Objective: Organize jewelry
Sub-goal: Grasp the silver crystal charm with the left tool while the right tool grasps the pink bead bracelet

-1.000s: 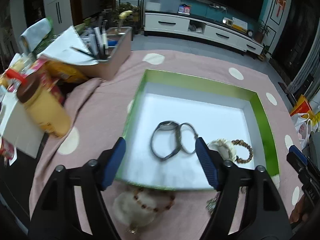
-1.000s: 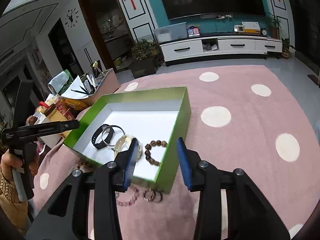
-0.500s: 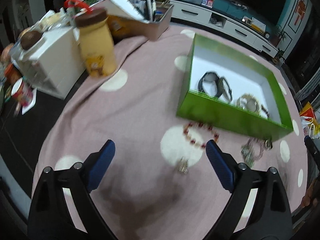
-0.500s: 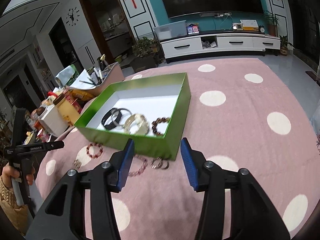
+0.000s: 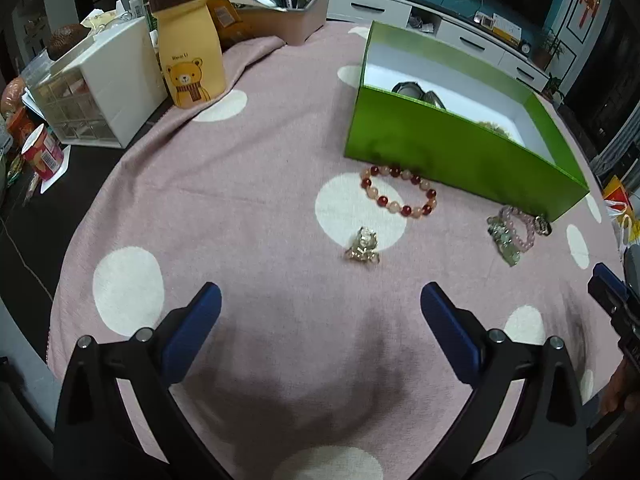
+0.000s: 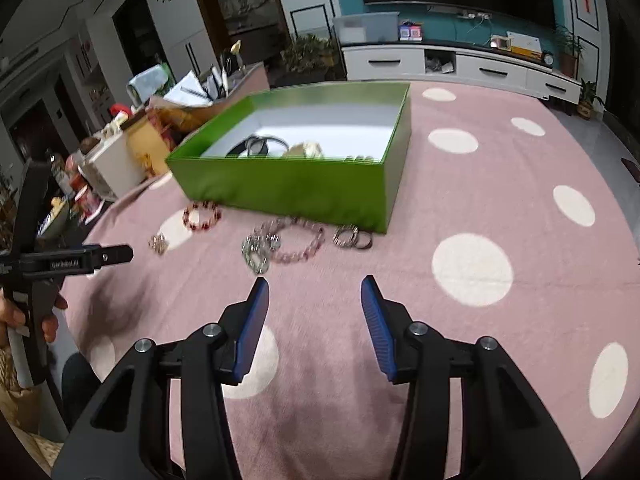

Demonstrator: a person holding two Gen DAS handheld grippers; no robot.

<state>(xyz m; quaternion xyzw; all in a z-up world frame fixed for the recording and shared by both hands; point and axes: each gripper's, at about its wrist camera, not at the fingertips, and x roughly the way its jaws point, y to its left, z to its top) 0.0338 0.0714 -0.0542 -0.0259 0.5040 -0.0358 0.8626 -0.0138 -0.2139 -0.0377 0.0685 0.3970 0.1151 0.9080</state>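
1. Nearest, left wrist view: the left gripper [image 5: 320, 304] hangs over bare pink dotted cloth [image 5: 248, 208], tilted down. Jaws have just been opening and stand wide apart w/ nothing between them. Likely readied for a pickup.

2. Right wrist view: the right gripper [image 6: 314, 300] also aims down at the cloth, jaws partly apart, empty. Probably set narrower because the pieces ahead of it are small.

3. A little further from the left gripper, at 12 o'clock: a small gold-tone charm piece [image 5: 363, 245] on a white dot. It's the closest loose item, so prob. the next target.

4. Just beyond that, 12–1 o'clock: a red-and-pale bead bracelet [image 5: 398, 192] flat on the cloth, just beside the box's near wall.

5. At 2 o'clock: a pink bead bracelet [image 5: 518, 226] tangled w/ a clear crystal one [image 5: 502, 240]. In the right view they sit at 11–12 o'clock ahead of the right gripper, w/ two dark rings [image 6: 352, 237] at 12. All lie outside the box, still to be sorted.

6. Furthest: the green box [image 5: 460, 152], open-topped w/ white inside. It already holds a dark watch band [image 6: 250, 147] and other pieces, partly hidden by the wall.

7. Past the cloth's far edge, 10–11 o'clock: a yellow bear jar [image 5: 188, 48] and white drawer unit [image 5: 100, 84], not part of the job.
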